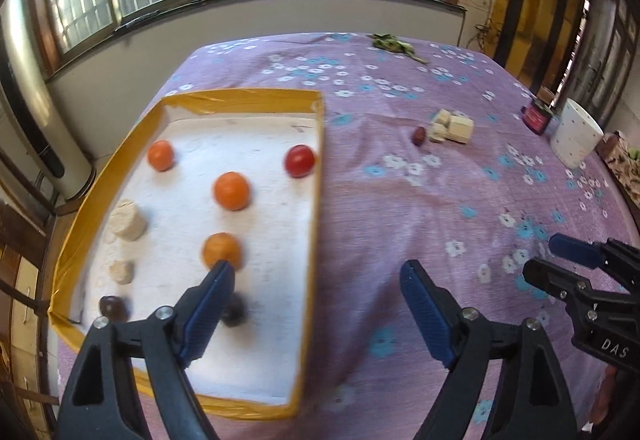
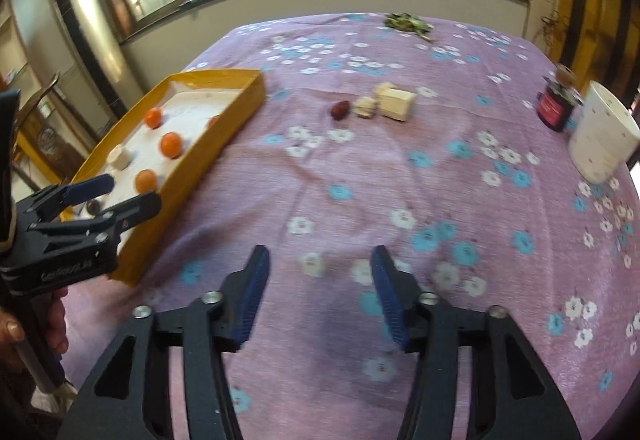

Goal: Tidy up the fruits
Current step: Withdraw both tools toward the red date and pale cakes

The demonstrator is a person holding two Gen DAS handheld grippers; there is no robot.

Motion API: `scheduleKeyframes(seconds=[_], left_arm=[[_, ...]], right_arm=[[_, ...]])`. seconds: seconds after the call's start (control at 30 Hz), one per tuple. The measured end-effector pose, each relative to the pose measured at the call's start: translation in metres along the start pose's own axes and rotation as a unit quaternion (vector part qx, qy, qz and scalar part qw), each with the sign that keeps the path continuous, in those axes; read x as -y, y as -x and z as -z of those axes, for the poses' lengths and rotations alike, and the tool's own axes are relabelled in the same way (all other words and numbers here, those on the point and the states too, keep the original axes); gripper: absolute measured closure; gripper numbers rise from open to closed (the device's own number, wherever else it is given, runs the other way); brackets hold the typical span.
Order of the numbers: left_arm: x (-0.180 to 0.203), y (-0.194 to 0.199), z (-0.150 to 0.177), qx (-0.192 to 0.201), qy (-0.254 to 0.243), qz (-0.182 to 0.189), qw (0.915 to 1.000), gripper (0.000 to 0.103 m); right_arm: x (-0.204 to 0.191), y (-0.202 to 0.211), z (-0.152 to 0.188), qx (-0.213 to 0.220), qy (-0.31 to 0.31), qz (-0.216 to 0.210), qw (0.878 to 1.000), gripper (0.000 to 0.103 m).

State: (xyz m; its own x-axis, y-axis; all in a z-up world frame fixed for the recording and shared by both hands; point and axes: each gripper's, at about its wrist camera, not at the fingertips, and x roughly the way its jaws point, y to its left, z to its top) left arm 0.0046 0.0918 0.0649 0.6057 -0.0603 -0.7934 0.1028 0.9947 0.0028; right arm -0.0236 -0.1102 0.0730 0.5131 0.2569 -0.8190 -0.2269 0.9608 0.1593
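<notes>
Both grippers are empty: the left gripper (image 1: 316,280) gapes wide by the yellow tray (image 1: 316,168), the right gripper (image 2: 318,268) half open over the cloth. Farther off, a dark red fruit (image 2: 340,109) touches pale blocks (image 2: 394,102); a grab could knock them.

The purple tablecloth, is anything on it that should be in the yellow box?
Yes. A small dark red fruit lies loose on the tablecloth, beside pale cut chunks, while the other fruits sit inside the yellow box. Both tools are open and empty.
</notes>
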Motion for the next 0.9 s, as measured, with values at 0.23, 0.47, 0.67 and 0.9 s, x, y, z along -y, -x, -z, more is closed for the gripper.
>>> scheduleKeyframes(seconds=[0.23,0.47,0.67,0.9], left_arm=[[0.042,-0.007,-0.008,-0.006,-0.034,0.0,0.9994,0.015],[0.058,-0.019,-0.022,-0.015,-0.049,-0.014,0.9986,0.015],[0.06,-0.035,-0.042,-0.022,-0.053,-0.008,0.9983,0.015],[0.069,-0.063,-0.072,-0.02,-0.063,0.016,0.9977,0.015]], right_arm=[[0.057,0.002,-0.022,0.02,-0.028,0.027,0.999,0.035],[0.087,-0.048,-0.086,0.013,-0.023,0.005,1.0,0.032],[0.084,-0.11,-0.117,-0.009,0.018,-0.004,1.0,0.034],[0.086,-0.14,-0.132,-0.027,0.05,-0.051,0.997,0.057]])
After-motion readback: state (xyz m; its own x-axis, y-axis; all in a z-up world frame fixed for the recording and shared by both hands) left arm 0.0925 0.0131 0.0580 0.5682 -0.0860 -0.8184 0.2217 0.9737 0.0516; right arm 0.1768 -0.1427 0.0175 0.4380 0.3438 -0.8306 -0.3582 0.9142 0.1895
